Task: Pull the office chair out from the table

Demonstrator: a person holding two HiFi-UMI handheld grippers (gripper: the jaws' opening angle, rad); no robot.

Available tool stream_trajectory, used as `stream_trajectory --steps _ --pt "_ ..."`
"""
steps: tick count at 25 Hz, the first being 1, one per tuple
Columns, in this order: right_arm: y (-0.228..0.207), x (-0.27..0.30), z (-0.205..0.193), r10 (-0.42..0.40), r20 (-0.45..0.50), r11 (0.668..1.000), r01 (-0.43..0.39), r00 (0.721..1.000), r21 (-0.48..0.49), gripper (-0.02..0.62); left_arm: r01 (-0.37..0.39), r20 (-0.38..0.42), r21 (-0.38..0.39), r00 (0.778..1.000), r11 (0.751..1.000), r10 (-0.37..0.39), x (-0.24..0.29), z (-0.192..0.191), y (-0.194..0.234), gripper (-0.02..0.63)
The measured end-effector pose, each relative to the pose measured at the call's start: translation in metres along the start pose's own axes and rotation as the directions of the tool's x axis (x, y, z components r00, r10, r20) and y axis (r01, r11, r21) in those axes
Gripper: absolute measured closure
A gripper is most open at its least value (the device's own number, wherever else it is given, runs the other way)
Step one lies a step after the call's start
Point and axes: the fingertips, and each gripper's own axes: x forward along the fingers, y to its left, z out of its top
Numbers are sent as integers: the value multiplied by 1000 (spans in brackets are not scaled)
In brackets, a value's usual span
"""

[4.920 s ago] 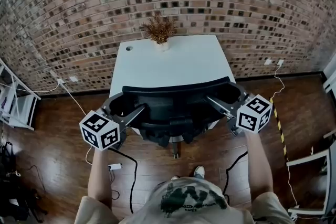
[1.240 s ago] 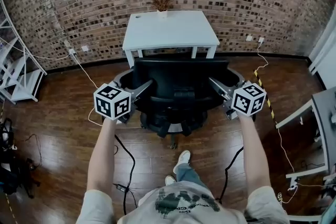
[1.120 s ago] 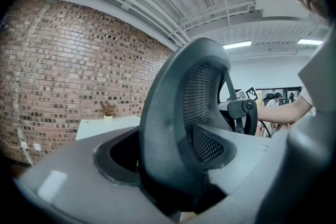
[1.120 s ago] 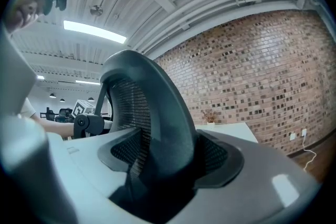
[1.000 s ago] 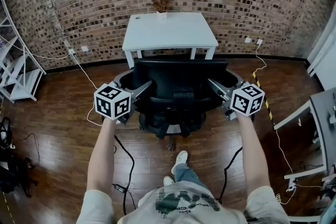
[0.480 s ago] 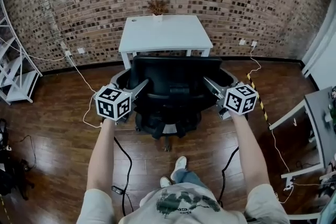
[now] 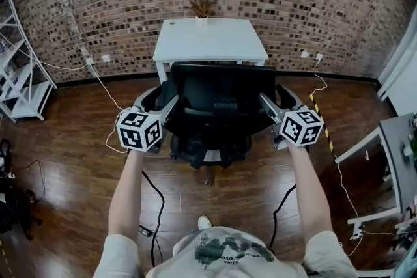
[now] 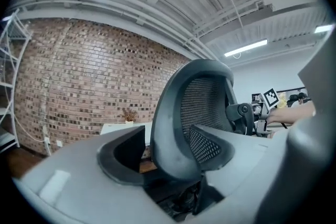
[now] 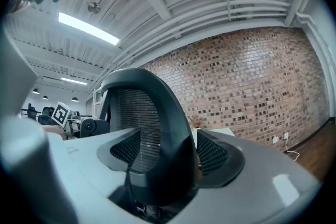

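Observation:
The black mesh office chair [image 7: 221, 94] stands on the wood floor just in front of the white table [image 7: 208, 42], with its backrest toward me. My left gripper [image 7: 163, 101] straddles the backrest's left edge and my right gripper [image 7: 273, 101] its right edge. In the left gripper view the curved backrest frame [image 8: 173, 128] fills the left gripper [image 8: 165, 149]; its jaws have just been closing on that frame. The right gripper view shows the same frame [image 9: 173, 139] wedged in the right gripper [image 9: 168, 152]. Both grippers point level.
A potted dry plant [image 7: 201, 8] stands at the table's far edge against the brick wall. White shelving [image 7: 19, 75] is at the left and a grey desk [image 7: 397, 140] at the right. Cables [image 7: 153, 198] trail across the floor by my feet.
The chair, tucked under the table at first, now stands out in front of it. Over the last second chair and grippers have shifted only slightly, still held at both edges.

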Motion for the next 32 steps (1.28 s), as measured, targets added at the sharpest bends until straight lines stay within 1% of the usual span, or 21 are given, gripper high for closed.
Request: stream_trajectory --steps 2,3,7,9,11,15,17,19,23,29,32 --pt "5 -5 -1 4 3 1000 -4 1000 1 264 -21 9 5 1000 1000 21 -7 -1 -3 343" --pt "8 -9 -2 5 3 1000 -5 1000 1 264 -24 7 5 1000 1000 24 -10 -2 -5 350" --pt "30 -31 -2 19 6 1000 -19 1000 -18 298 -22 -12 6 1000 1000 22 -27 -8 -22 363" --pt "43 -47 0 31 15 999 -30 999 -38 307 -20 -8 5 1000 1000 20 -36 -7 -35 383" --pt "53 -62 -1 36 23 998 -35 999 -47 330 -14 -7 12 1000 1000 14 -46 -7 -51 402" --pt "76 -88 -10 42 31 998 -40 999 -40 348 3 -13 30 1000 1000 -2 -66 -11 -80 429" --pt "89 -100 -15 48 34 998 -47 998 -35 359 6 -12 37 1000 999 -5 -76 -13 -94 459" --pt "102 -114 -20 52 38 998 -51 998 -31 385 14 -12 42 1000 999 -13 -87 -16 -110 469" --pt "136 -139 -27 63 50 997 -60 997 -58 451 40 -9 47 999 998 -40 -111 -24 -145 503" --pt "186 -168 -26 90 99 993 -82 991 -81 528 83 23 33 996 996 -84 -138 -28 -196 581" --pt "207 -181 -26 99 127 993 -89 987 -77 572 105 24 37 994 994 -106 -148 -34 -219 589"
